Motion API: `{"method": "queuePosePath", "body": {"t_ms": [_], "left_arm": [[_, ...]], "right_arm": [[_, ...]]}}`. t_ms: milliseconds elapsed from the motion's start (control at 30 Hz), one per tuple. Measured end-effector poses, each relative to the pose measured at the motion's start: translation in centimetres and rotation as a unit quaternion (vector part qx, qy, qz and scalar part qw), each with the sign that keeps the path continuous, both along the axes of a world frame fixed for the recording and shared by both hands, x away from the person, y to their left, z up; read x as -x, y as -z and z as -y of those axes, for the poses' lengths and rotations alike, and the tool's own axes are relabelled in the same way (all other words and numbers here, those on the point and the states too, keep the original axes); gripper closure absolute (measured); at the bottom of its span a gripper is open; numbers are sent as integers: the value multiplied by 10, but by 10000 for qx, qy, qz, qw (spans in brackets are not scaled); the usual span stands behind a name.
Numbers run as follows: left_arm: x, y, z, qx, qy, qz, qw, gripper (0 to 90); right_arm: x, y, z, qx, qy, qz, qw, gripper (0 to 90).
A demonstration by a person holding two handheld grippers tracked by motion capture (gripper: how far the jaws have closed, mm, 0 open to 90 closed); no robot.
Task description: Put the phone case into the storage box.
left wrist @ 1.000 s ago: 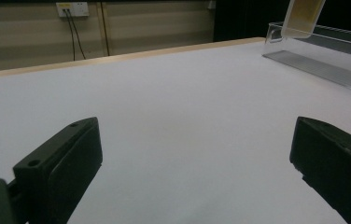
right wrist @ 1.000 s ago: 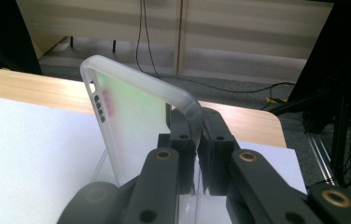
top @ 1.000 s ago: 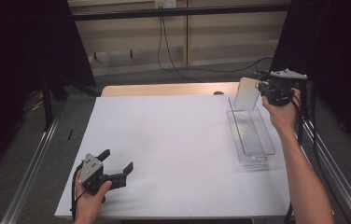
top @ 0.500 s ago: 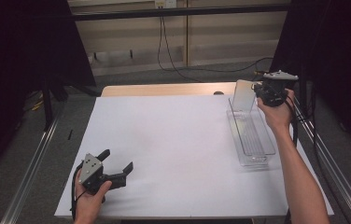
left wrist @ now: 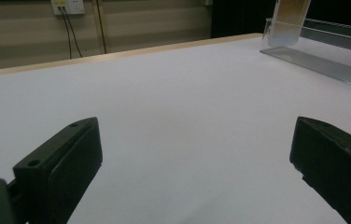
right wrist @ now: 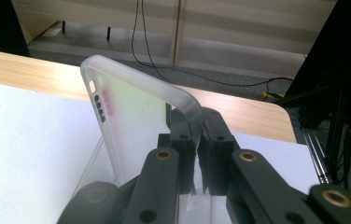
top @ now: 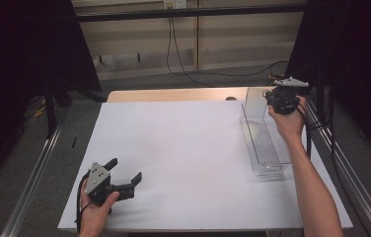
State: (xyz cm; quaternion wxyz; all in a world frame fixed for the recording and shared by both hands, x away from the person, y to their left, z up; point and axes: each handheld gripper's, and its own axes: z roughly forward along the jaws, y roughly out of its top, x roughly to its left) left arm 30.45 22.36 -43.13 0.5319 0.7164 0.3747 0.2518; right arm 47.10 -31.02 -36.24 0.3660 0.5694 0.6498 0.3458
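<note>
A: Main object? Quick.

B: Translucent phone case (right wrist: 131,116), frosted, soft-looking plastic. Rounded corners, a small oval cutout and a row of little dark holes along one edge, faint pink and green tint on its face in the right gripper view.

A: Where is it?

B: Upper right of the high view (top: 255,102), standing roughly upright over the far end of the clear tray (top: 267,148). In the left gripper view it sits at the top right of the frame (left wrist: 289,21), its lower end at the tray's (left wrist: 323,58) end; can't tell if it touches the tray floor.

A: Who holds it?

B: The right gripper (right wrist: 196,154). Jaws pinched together on one edge of the case, the wall of the case squeezed between the pads. In the high view that gripper (top: 277,101) is at the case's right side, person's hand (top: 288,122) under it.

A: The tray?

B: Long, narrow, clear plastic, ribbed bottom, right side of the white table sheet (top: 188,158), running toward the viewer.

A: Other gripper?

B: Left gripper (top: 124,177) at lower left of the high view, low over the sheet, jaws wide apart, nothing between them. Its own view (left wrist: 192,163) shows bare white sheet (left wrist: 178,107) between the black jaws. Well apart from the case.
</note>
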Motion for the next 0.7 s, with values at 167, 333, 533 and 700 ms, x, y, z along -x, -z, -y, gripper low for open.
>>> {"method": "queuePosePath", "body": {"t_ms": [167,333,533,700], "left_arm": [[0,0,1,-3,3,-14,10000,24],[0,1,2,11,1,-7,10000,24],[-1,1,3,-27,51,-7,10000,24],[-1,1,4,-4,46,-17,10000,24]], "right_arm": [[-2,7,2,-6,34,-42,10000,853],[-4,8,5,-41,48,-29,10000,853],[-5,7,7,90,-17,-117,9999,854],[-8,9,6,138,-19,-32,9999,856]]}}
